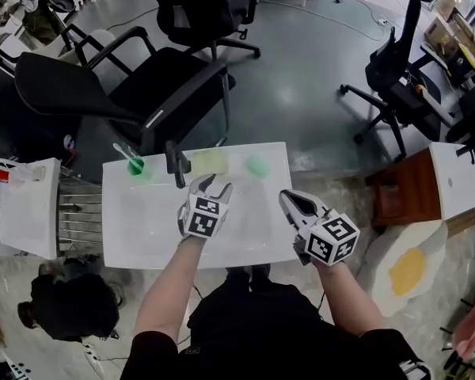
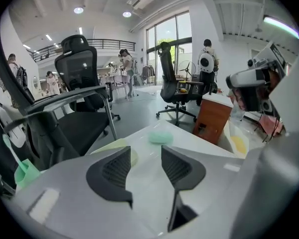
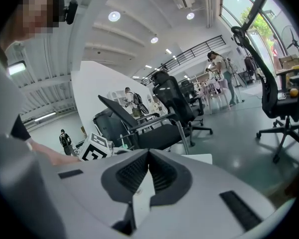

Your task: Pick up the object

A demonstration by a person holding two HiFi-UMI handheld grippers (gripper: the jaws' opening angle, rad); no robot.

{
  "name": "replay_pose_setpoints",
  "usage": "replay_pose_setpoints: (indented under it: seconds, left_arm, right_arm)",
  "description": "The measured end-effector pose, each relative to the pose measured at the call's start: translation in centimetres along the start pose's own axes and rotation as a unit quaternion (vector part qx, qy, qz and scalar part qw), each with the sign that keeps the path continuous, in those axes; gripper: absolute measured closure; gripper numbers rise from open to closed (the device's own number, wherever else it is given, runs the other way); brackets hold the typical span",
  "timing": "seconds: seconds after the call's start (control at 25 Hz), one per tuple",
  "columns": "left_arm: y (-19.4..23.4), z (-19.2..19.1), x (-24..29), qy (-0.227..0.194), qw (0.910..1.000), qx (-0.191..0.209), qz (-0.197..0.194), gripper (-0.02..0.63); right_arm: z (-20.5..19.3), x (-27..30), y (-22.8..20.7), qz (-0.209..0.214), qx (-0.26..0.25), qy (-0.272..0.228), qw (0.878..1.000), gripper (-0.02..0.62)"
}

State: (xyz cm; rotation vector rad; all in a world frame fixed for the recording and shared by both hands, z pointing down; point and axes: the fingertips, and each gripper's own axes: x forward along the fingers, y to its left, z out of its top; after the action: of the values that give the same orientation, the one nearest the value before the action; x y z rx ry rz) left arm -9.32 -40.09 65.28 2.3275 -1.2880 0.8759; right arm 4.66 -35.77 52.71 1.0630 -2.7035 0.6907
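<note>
**Pale yellow object [image 1: 210, 161] flat on the tabletop [image 1: 158, 232], left tongs [image 1: 211, 185] open just short of it**

Lies near the far edge of the white tabletop, roughly midway along it, touched by nothing. Shares that far strip with a mint-green object [image 1: 258, 165] to its right, a clear gap between the two. Shares it too with a small green holder [image 1: 135, 165] carrying a pale stick, well off toward the left corner.

Over to the left tongs: hovering above the tabletop, tipped downward, aimed at the far edge. Standing wide apart, pads clear of everything, only bare white surface between them. Along the jaws, shows the yellow piece peeking out beside the left-hand jaw and the mint-green one farther out, in line with the gap.

And the right tongs [image 3: 149, 156]: closed, tips pressed together, nothing gripped. Held near the right-hand edge of the tabletop, well apart from both pieces.

Beyond the far edge: black office chair [image 1: 103, 85] pushed up close, part of its dark frame showing over the edge just left of the yellow piece. Off to the right, brown wooden cabinet [image 1: 404, 184] on the grey floor [image 1: 301, 77].
</note>
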Motion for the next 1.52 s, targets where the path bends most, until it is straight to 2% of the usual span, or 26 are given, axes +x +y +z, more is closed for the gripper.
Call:
replay_pose_setpoints:
  seconds: [0.4, 0.64, 0.92, 1.0, 1.08, 1.24, 1.32, 1.4, 1.52]
  left_arm:
    - [0.8, -3.3, 5.9, 0.074, 0.9941, 0.079, 0.000, 0.419]
    - [2.1, -5.2, 7.9, 0.116, 0.9880, 0.102, 0.008, 0.419]
    - [3.1, -5.9, 9.0, 0.141, 0.9800, 0.140, 0.014, 0.420]
    - [2.9, -6.0, 9.0, 0.146, 0.9778, 0.150, 0.010, 0.440]
    - [2.5, -6.1, 8.9, 0.152, 0.9750, 0.162, 0.010, 0.502]
    - [1.9, -6.2, 8.6, 0.157, 0.9714, 0.178, 0.014, 0.534]
    - [2.1, -6.6, 8.6, 0.162, 0.9676, 0.191, 0.025, 0.523]
    - [2.6, -7.3, 8.9, 0.173, 0.9637, 0.200, 0.034, 0.421]
    - [2.8, -7.4, 9.0, 0.180, 0.9607, 0.209, 0.033, 0.412]
  right_arm:
    - [-2.4, 0.9, -1.6, -0.015, 0.019, 0.020, 1.000, 0.584]
    - [-2.9, 0.9, -2.3, -0.023, 0.026, 0.023, 0.999, 0.584]
    - [-3.1, 0.2, -2.8, -0.038, 0.030, 0.020, 0.999, 0.583]
    - [-3.1, -0.1, -3.0, -0.041, 0.032, 0.019, 0.998, 0.584]
    - [-3.1, -0.4, -3.1, -0.044, 0.033, 0.018, 0.998, 0.584]
    - [-2.8, -0.8, -3.0, -0.043, 0.033, 0.016, 0.998, 0.583]
    - [-2.9, -0.9, -2.8, -0.042, 0.032, 0.016, 0.998, 0.583]
    - [-3.0, -1.0, -2.5, -0.041, 0.030, 0.017, 0.999, 0.583]
    - [-3.4, -1.4, -2.2, -0.040, 0.030, 0.020, 0.999, 0.584]
